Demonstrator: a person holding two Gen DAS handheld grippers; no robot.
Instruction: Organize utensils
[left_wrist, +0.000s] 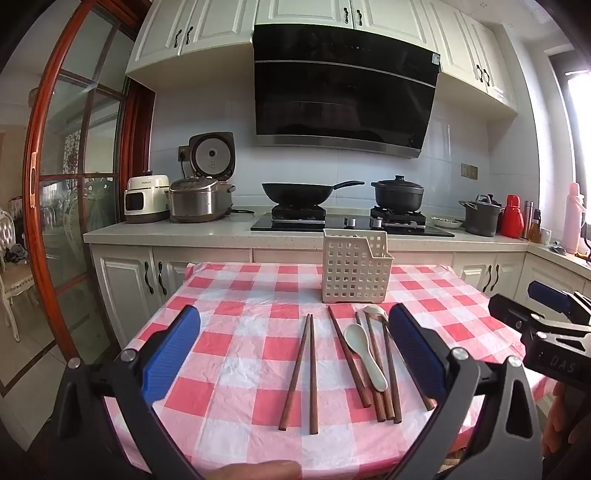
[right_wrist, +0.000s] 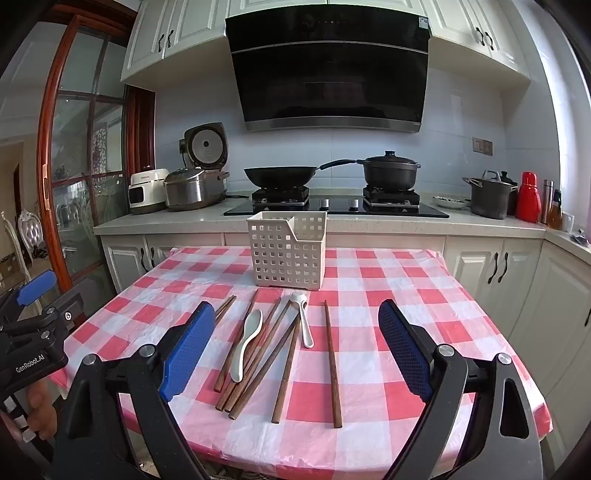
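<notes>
Several brown wooden chopsticks (left_wrist: 311, 373) (right_wrist: 286, 373) lie on the red-and-white checked tablecloth (left_wrist: 240, 332) (right_wrist: 388, 406). Two spoons rest among them: a pale green one (left_wrist: 364, 350) (right_wrist: 246, 341) and a white one (left_wrist: 375, 312) (right_wrist: 303, 321). A white perforated basket (left_wrist: 354, 271) (right_wrist: 287, 254) stands upright behind them. My left gripper (left_wrist: 295, 354) hovers open above the near table edge with nothing between its blue pads. My right gripper (right_wrist: 295, 350) is open too, over the utensils, holding nothing. Each gripper shows at the other view's edge.
Behind the table runs a kitchen counter with a stove (right_wrist: 332, 210), a black wok (right_wrist: 280, 175), a lidded pot (right_wrist: 388, 171), rice cookers (right_wrist: 192, 188), a grey pot (right_wrist: 489, 197) and bottles (right_wrist: 528, 201). A glass door (left_wrist: 74, 184) stands left. A fingertip (left_wrist: 258, 470) shows at the bottom.
</notes>
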